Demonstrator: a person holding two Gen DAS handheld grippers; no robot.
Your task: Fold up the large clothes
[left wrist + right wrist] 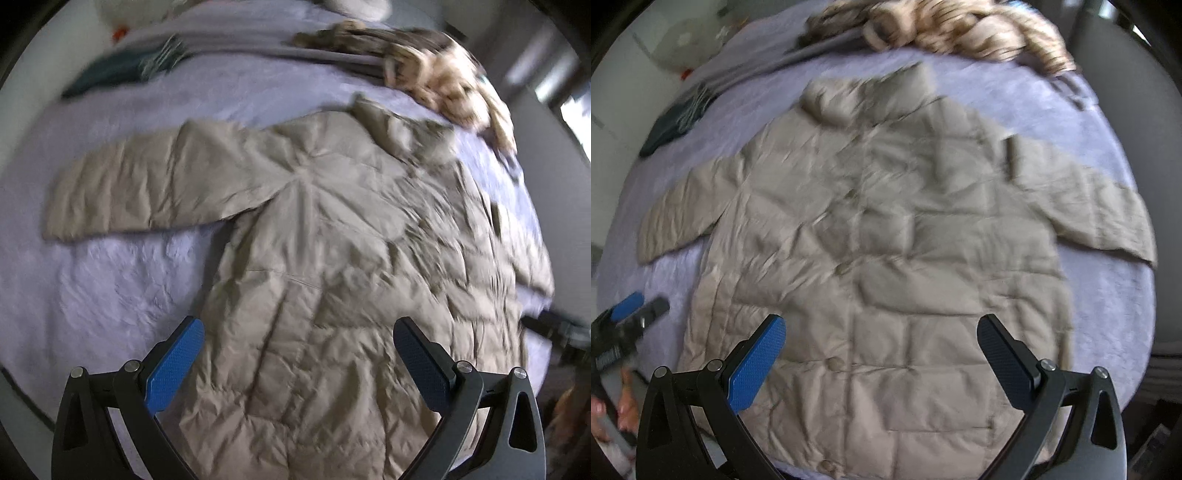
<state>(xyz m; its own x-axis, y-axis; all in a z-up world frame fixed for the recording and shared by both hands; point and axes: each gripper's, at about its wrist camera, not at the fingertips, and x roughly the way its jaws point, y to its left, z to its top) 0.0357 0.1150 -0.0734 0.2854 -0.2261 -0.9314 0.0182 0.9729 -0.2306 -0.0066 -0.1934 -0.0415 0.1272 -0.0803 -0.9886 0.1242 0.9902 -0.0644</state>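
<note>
Currently both your tools, left tool (298,341) and right tool (881,338), gape wide, empty. Quilted beige coat (879,236) lies flat mid-bed (1108,295); puffy, light, probably slippery — pinch a sleeve cuff.

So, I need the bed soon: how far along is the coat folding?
Done: the beige quilted coat lies spread flat on the lilac bedspread, both sleeves out to the sides. In hand: nothing; the left gripper and right gripper hover over its lower half, jaws open and empty. Left: every fold, sleeves in first, then the body. It has barely begun.
</note>
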